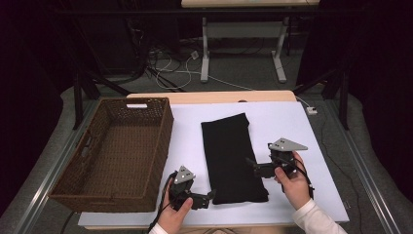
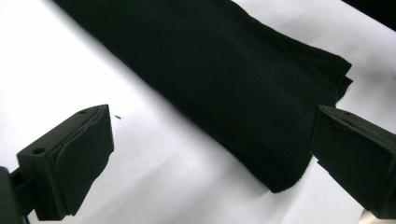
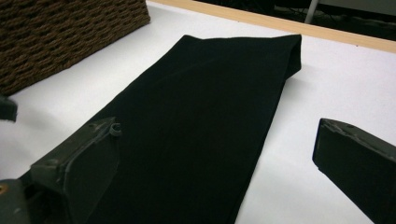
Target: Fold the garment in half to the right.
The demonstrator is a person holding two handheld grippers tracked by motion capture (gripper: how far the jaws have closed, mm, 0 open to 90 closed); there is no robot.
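Both jaws spread, the left gripper (image 1: 210, 195) and right gripper (image 1: 251, 163) flank the folded black cloth (image 1: 233, 156); pinching only its top layer risks unfolding it.

White table (image 1: 292, 122): cloth (image 1: 229, 156), basket (image 1: 117, 151).

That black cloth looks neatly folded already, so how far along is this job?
Done: the black cloth lies folded in a long strip on the white table. In hand: the left claw and right claw sit open at its near end, gripping nothing. Left, probably: another fold or a move into the wicker basket, which holds nothing.
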